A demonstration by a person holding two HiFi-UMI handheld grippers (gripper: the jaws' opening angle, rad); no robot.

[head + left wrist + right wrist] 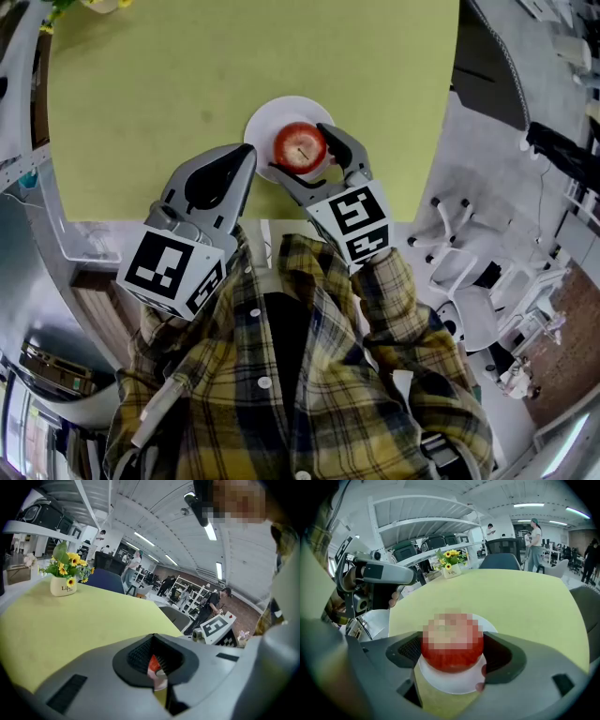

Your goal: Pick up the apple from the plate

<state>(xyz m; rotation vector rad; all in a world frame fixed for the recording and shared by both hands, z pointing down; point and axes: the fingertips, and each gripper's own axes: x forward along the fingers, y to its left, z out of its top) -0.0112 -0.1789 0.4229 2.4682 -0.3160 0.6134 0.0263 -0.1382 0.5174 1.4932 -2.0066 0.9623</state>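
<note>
A red apple [299,145] sits over a small white plate [267,120] near the front edge of the yellow-green table [169,75]. My right gripper [301,152] has one jaw on each side of the apple and is shut on it. In the right gripper view the apple [452,644] fills the gap between both pads, with the plate [450,682] showing just beneath; whether it is lifted I cannot tell. My left gripper [246,155] is shut and empty, its tip close to the plate's left rim. In the left gripper view its jaws [158,674] meet with only a sliver of red and white showing through.
A white pot of yellow flowers [63,585] stands at the table's far end, also visible as the flower pot [451,571] in the right gripper view. White office chairs [464,234] stand to the right of the table. The table's front edge lies just behind both grippers.
</note>
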